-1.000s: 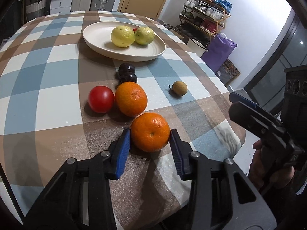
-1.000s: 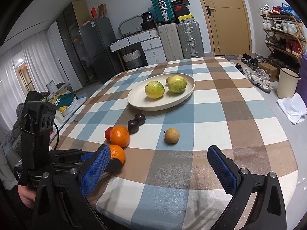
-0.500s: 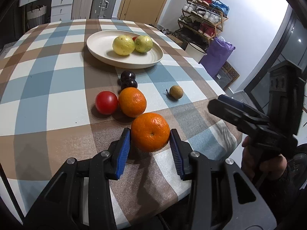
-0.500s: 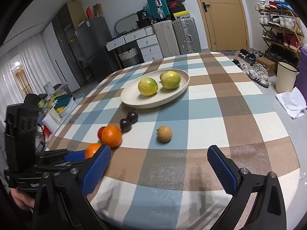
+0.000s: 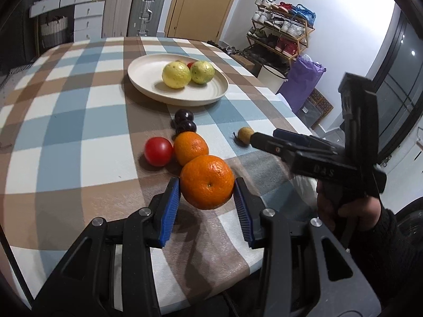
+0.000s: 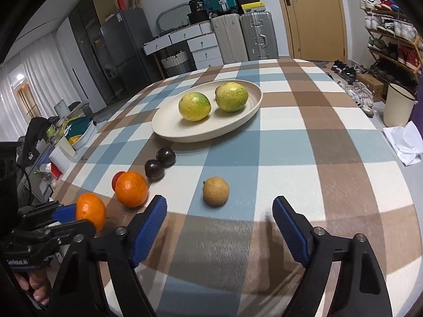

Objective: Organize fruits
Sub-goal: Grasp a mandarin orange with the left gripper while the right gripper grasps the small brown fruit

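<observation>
My left gripper [image 5: 207, 194] is shut on an orange [image 5: 207, 182] and holds it just above the checked tablecloth; the same orange [image 6: 90, 210] shows at the left in the right wrist view. A second orange [image 5: 191, 148], a red tomato [image 5: 158, 151] and two dark plums [image 5: 185, 121] lie on the cloth beyond it. My right gripper [image 6: 219, 218] has its jaws closing, nothing pressed between them; a small brown fruit [image 6: 215, 191] lies just ahead of its fingertips. A cream plate [image 6: 169, 129] farther back holds two yellow-green fruits [image 6: 195, 105].
The table's near edge [image 5: 211, 285] runs just under both grippers. A shoe rack [image 5: 283, 39], a purple bag [image 5: 304, 82] and a white bucket [image 6: 398, 104] stand on the floor to the right. Suitcases [image 6: 246, 37] and drawers line the far wall.
My left gripper has lifted the orange off the cloth. The right gripper has come forward and down toward the small brown fruit, and its jaws have narrowed.
</observation>
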{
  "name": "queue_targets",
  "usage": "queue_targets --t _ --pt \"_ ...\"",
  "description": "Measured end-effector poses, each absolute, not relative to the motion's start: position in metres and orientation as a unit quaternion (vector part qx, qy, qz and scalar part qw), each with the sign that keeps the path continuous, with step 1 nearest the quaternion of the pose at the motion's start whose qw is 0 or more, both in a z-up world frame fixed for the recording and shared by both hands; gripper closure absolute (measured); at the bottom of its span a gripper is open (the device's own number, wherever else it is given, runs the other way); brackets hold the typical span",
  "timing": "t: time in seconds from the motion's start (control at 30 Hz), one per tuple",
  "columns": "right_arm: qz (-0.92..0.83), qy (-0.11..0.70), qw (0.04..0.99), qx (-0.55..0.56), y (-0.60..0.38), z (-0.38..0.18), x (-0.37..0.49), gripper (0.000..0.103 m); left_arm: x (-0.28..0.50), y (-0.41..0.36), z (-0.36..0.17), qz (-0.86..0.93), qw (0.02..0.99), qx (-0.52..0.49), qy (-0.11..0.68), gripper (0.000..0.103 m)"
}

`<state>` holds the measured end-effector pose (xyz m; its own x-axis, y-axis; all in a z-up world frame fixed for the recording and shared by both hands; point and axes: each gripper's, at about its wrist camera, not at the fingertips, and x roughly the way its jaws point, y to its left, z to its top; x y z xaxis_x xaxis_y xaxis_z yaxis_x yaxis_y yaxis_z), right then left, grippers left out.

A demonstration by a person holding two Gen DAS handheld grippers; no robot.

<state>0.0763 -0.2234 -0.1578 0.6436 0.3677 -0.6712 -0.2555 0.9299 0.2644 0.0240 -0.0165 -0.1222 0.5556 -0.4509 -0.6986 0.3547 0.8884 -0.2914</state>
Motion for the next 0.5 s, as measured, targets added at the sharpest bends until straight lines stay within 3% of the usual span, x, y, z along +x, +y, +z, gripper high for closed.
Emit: queue_targets --t 0.07,0.4,0.5 --pt "0.174 0.388 0.902 0.081 -0.225 -0.158 0.083 0.022 0.024 -0.014 -0.119 -0.229 0.881 -0.06 0.41 0.065" --pt "0.18 0.42 0.888 0.052 -0.207 -0.168 0.104 0.05 0.032 -0.002 -0.107 -0.223 0.885 -0.069 0.404 0.065" --pt "0.178 0.423 0.888 0.035 -0.201 -0.169 0.108 0.076 0.045 0.0 -0.095 -0.221 0.888 -0.067 0.398 0.065"
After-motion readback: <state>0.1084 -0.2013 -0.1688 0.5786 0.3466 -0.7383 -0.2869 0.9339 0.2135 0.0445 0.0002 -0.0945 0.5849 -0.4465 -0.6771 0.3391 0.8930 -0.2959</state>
